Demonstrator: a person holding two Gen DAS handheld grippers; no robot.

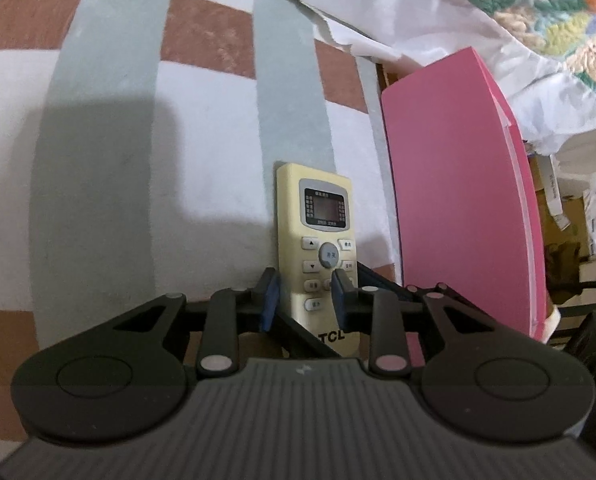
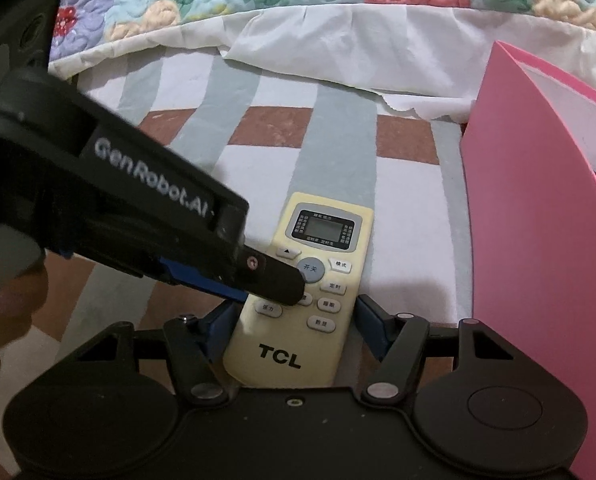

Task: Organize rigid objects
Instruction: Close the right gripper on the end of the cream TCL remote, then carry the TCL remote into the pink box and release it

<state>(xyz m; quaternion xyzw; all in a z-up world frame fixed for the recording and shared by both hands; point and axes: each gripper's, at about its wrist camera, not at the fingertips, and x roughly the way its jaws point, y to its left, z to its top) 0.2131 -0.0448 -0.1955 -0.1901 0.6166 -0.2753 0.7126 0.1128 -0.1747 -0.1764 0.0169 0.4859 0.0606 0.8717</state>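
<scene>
The remote [image 2: 309,292] lay flat on the striped sheet [image 1: 118,160], face up, its long axis running straight away from both grippers, screen end far and TCL end near. The right gripper [image 2: 296,330] straddled its near half: the jaws stood apart, one on each side of the body, and the left pad looked close to the edge while a gap showed at the right one, so no grip yet. The left gripper [image 1: 303,300] sat over the buttons with its jaws narrowly parted; one finger overlapped the face, and I could not tell whether it touched. A pink folder [image 1: 457,200] stood just right of the remote. The right hand seemed nearer to a clean pinch across the width.
</scene>
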